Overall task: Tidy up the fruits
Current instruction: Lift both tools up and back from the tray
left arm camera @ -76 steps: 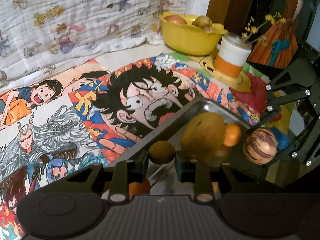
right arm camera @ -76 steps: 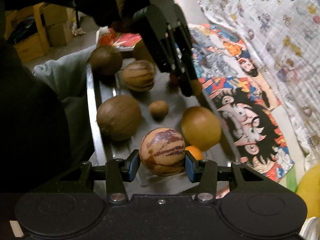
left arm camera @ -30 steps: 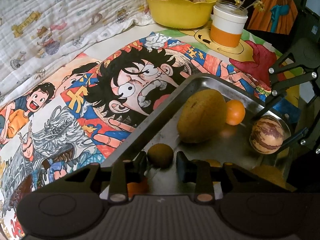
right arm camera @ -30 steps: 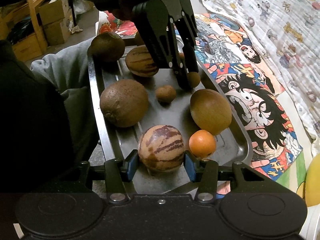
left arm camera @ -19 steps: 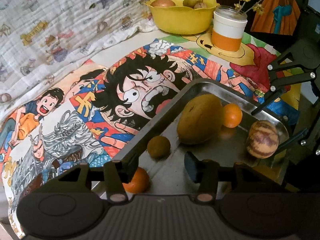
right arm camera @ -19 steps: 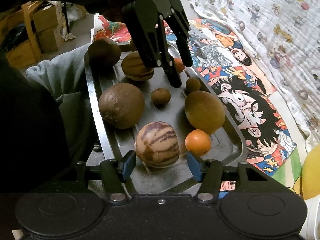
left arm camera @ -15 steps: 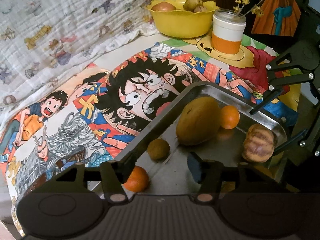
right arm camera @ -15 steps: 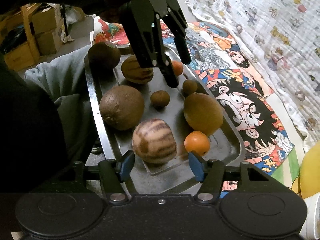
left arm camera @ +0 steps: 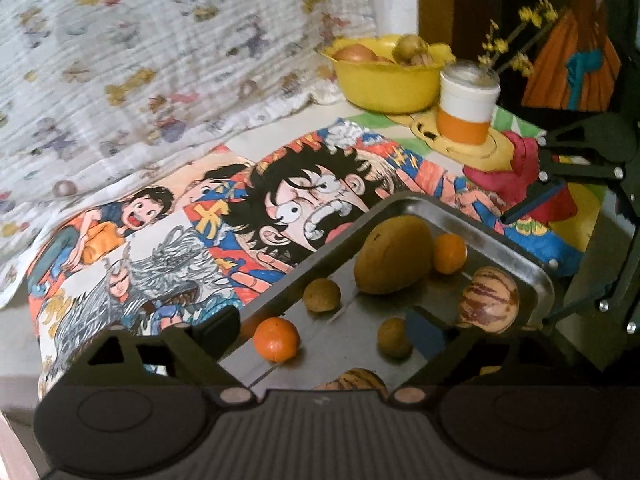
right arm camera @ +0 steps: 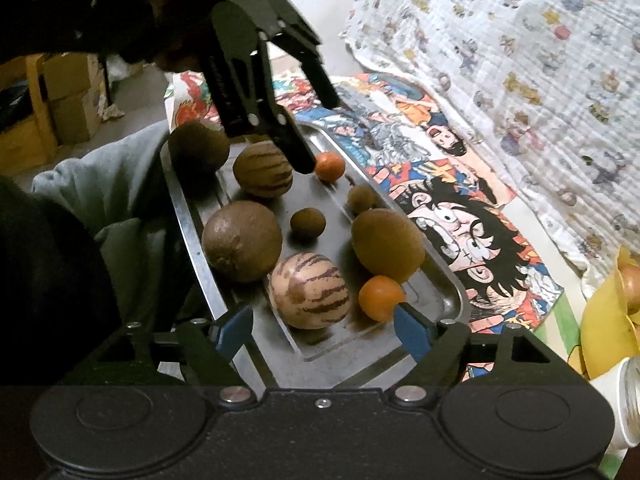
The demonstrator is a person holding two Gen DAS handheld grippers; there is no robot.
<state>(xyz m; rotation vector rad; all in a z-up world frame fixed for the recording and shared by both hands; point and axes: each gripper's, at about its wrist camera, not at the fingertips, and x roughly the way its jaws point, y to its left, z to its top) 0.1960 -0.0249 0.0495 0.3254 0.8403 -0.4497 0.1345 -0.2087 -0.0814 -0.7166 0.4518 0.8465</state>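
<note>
Two grippers: both hang over one metal tray [right arm camera: 192, 224] of fruit, jaws spread and empty.
Left gripper [left arm camera: 326, 330]: black fingers wide apart above the tray's near end, clasping nothing; a small orange [left arm camera: 277, 339] and a small brown fruit [left arm camera: 395, 337] lie on the steel between them.
Right gripper [right arm camera: 324, 330]: blue-padded fingers [right arm camera: 412, 330] parted, touching no fruit; a striped melon [right arm camera: 309, 291] sits just ahead of the gap.
Tray: shallow, rectangular, rounded corners, brushed steel that mirrors the fruit dully.
Striped melon: round, cream skin with purple-brown streaks; rests at the tray's end, beside a second small orange [right arm camera: 381, 298].
Second striped melon [right arm camera: 263, 169]: darker, oval, at the tray's other end, under the left gripper's fingers.
Large brown fruits: three with matte, rough skin; one round [right arm camera: 241, 241] touching the striped melon, one egg-shaped [right arm camera: 387, 251] against the opposite wall, one [right arm camera: 198, 151] on the far rim.
Small brown fruits: a second one [right arm camera: 361, 199] lies near the first, mid-tray, fuzzy and ball-shaped.
Cloth [left arm camera: 280, 216]: bright printed cartoon faces, flat under the tray.
Blanket [left arm camera: 160, 60]: white, crinkled weave with small printed figures, draped behind.
Bowl [left arm camera: 386, 84]: glossy yellow plastic, wavy rim, holding several fruits, well apart from the tray.
Cup [left arm camera: 467, 108]: cylindrical, white over an orange band, just beside the bowl.
</note>
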